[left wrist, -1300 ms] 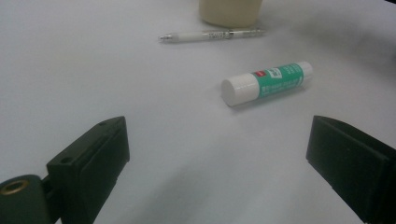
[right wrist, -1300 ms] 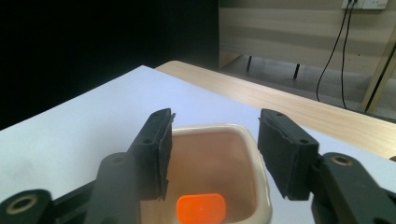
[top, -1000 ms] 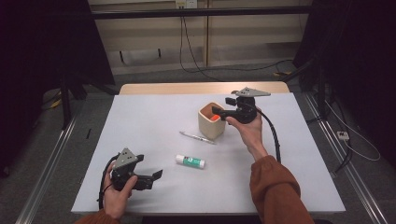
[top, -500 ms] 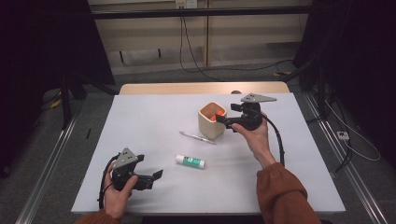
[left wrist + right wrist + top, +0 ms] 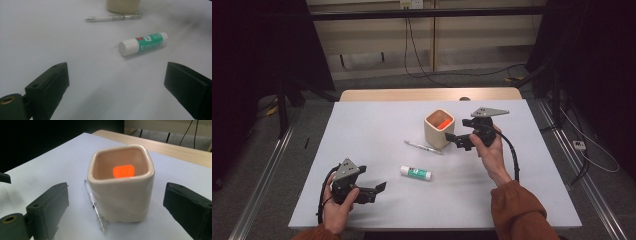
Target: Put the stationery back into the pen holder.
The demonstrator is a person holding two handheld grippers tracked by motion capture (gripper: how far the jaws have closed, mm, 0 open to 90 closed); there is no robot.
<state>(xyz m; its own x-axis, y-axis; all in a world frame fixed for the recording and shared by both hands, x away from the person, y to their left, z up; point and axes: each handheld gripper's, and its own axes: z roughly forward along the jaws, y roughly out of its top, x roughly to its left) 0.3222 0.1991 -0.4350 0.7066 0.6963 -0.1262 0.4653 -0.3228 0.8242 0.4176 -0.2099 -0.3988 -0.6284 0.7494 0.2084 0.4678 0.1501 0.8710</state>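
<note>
Right gripper (image 5: 455, 141) is released, nothing between the jaws; they've just been opening. It sits just beside the cup (image 5: 439, 128), at the cup's 3 o'clock in the high view, jaws pointing at it. In the right gripper view the cup (image 5: 121, 186) stands upright between the spread jaws but farther off, with an orange item (image 5: 123, 171) inside it. Judgement: orange item is already dropped in, so that part looks done.

Left gripper (image 5: 378, 191) is also released and empty, near the table's (image 5: 362, 125) front edge at about 7 o'clock from the cup. Glue stick (image 5: 143, 43) lies on its side ahead of those jaws, apart from them. Pen (image 5: 423, 147) lies flat, its far end at the cup's base, around 7 o'clock.

Left to do, likely: glue stick and pen into the cup. Neither picked up yet.
</note>
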